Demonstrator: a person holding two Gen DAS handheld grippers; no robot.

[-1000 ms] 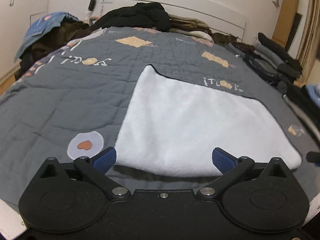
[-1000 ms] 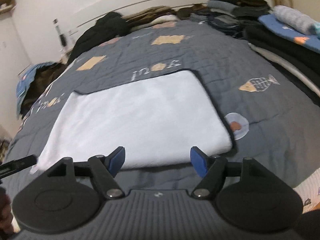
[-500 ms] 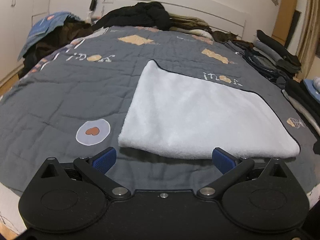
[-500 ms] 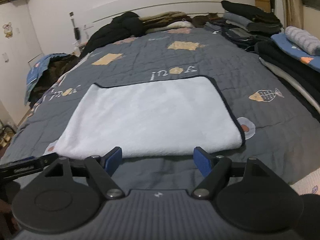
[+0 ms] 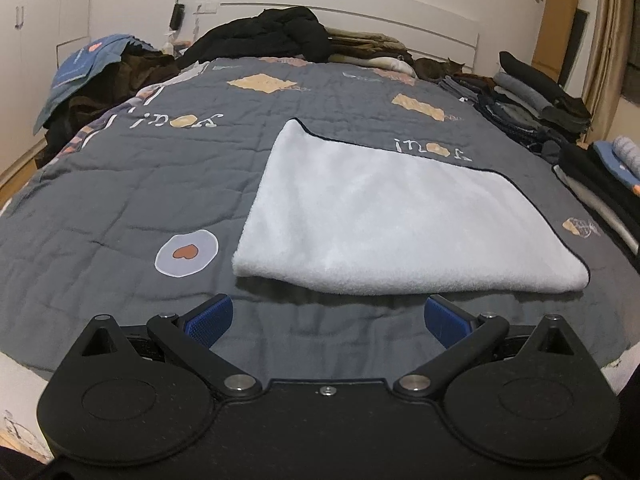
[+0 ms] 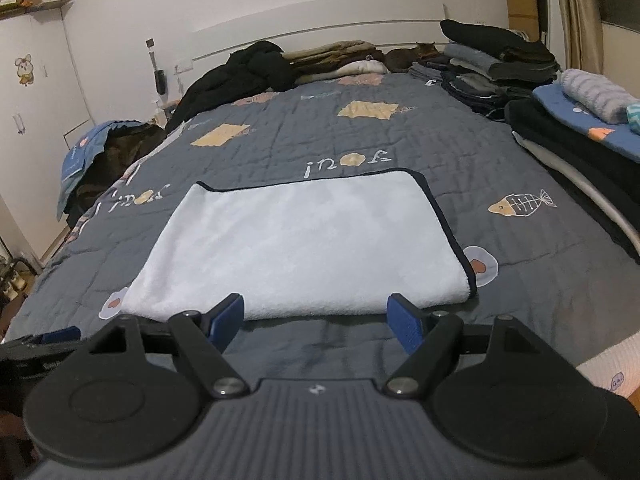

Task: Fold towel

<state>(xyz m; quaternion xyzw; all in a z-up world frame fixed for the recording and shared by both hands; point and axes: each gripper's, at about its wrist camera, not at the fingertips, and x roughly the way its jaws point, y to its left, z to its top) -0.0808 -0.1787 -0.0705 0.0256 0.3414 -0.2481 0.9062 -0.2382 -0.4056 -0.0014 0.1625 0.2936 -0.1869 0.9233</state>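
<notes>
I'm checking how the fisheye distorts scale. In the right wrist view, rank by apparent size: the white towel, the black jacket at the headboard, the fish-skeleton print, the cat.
1. White towel, by far the largest.
2. Black jacket.
3. Fish-skeleton print and cat look about alike; the cat lies much farther off, so I won't rank them.

The towel (image 6: 304,244) lies flat on the bed (image 6: 400,140), near its foot. Both hand-held grippers hover before its near edge, left hand-held gripper (image 5: 327,320) beside right hand-held gripper (image 6: 318,316). Clothes (image 6: 496,68) are stacked along the right side, a coat (image 6: 240,76) by the headboard.
</notes>
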